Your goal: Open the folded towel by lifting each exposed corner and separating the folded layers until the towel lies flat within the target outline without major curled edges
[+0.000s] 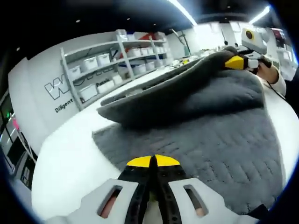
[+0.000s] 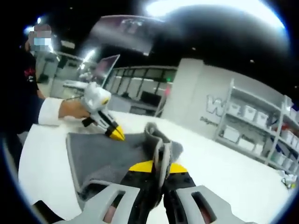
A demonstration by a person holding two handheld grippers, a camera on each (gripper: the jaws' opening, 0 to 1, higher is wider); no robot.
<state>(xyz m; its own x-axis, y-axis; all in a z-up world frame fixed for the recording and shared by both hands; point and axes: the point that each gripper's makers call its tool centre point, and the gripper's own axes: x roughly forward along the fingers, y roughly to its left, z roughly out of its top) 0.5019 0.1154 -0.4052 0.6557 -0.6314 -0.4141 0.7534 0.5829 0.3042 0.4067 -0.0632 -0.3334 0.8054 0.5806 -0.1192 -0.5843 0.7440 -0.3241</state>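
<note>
A grey quilted towel (image 1: pixel 219 135) lies on the white table (image 1: pixel 65 154). Its upper layer (image 1: pixel 177 93) is raised and peeled back in a long fold. My right gripper (image 1: pixel 236 62) holds that raised layer at the far right. In the right gripper view my right gripper (image 2: pixel 156 167) is shut on the towel fold (image 2: pixel 158 140), which stands up between its yellow tips. My left gripper (image 1: pixel 153 161) has its jaws together, tips over the towel's near edge. It also appears as the left gripper (image 2: pixel 117 134), touching the far edge of the towel (image 2: pixel 103 154).
Shelves with white bins (image 1: pixel 107 65) stand behind the table, also seen as the shelves (image 2: pixel 252 121) at the right. A person's hand and white sleeve (image 2: pixel 60 111) hold the left gripper. A laptop (image 2: pixel 105 67) sits beyond. Bare table (image 2: pixel 224 163) spreads to the right.
</note>
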